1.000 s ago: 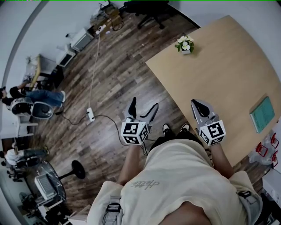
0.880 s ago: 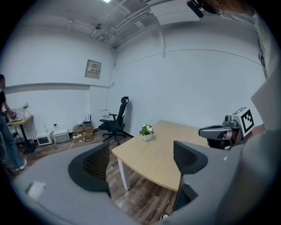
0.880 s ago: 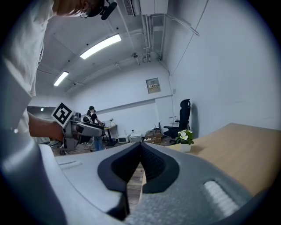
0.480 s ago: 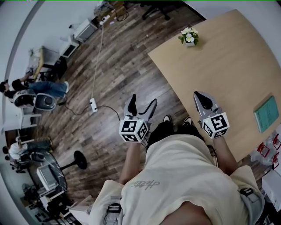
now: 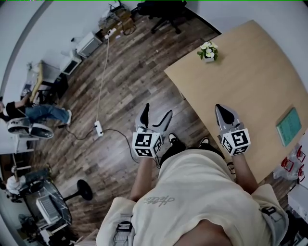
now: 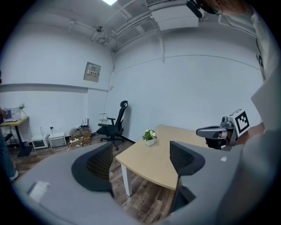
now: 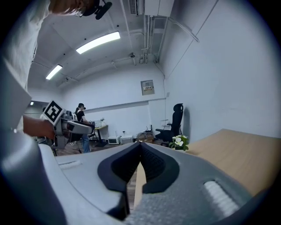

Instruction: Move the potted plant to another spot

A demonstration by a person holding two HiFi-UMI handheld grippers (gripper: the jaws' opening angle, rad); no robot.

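Two empty tools: left hand-held gripper point(image 5: 157, 111), jaws apart, closing on nothing; right hand-held gripper point(image 5: 220, 109), jaws together. Potted plant point(image 5: 208, 50) untouched at desk point(image 5: 250, 86) far corner; move unstarted.

Potted plant point(image 5: 208, 51) is standing on the worktop point(image 5: 240, 86) by its far left edge. Flat pad point(image 5: 288, 126) is lying at the right edge, well apart. Office chair point(image 5: 163, 12) is standing on the floor beyond.
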